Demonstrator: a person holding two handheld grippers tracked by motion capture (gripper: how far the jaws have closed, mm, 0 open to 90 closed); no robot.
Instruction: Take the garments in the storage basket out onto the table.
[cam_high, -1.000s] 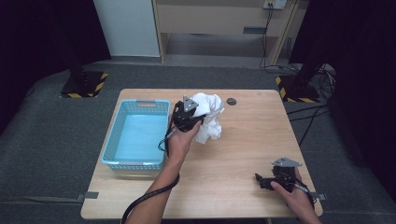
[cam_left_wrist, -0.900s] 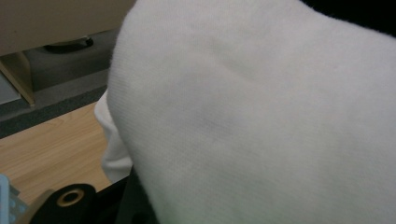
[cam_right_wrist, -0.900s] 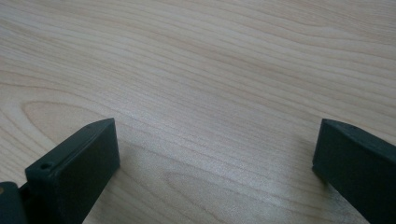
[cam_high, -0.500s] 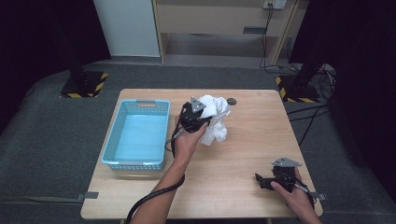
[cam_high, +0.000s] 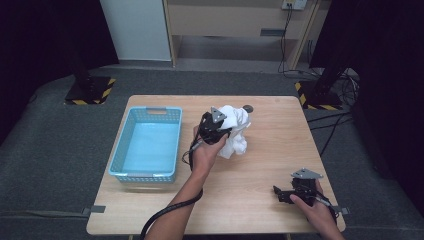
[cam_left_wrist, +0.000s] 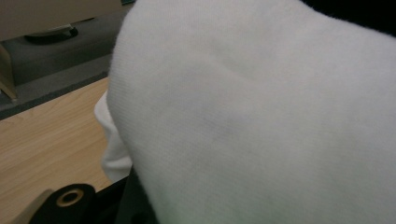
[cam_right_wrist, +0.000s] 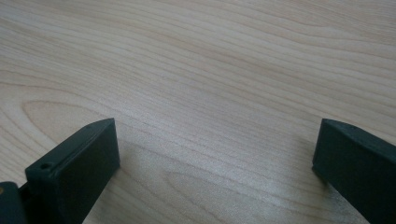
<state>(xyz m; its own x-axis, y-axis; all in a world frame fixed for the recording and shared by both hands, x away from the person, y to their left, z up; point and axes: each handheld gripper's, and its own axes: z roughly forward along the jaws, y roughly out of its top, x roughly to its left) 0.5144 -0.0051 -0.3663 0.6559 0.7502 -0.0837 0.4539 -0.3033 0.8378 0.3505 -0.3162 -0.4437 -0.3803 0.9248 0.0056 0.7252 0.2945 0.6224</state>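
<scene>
From above, the left tool (cam_high: 216, 131) clutches the white cloth (cam_high: 236, 131) up off the counter (cam_high: 270, 165), right of the blue basket (cam_high: 145, 145). Left gripper view: cloth (cam_left_wrist: 261, 112) right up against the lens. Right gripper view: right tool (cam_right_wrist: 215, 154) spread wide over bare wood.

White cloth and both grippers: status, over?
Left gripper shut on white cloth, at the table's far middle. Right gripper open, empty, low over near-right table. Blue basket empty, left of cloth. Nothing between them.
</scene>
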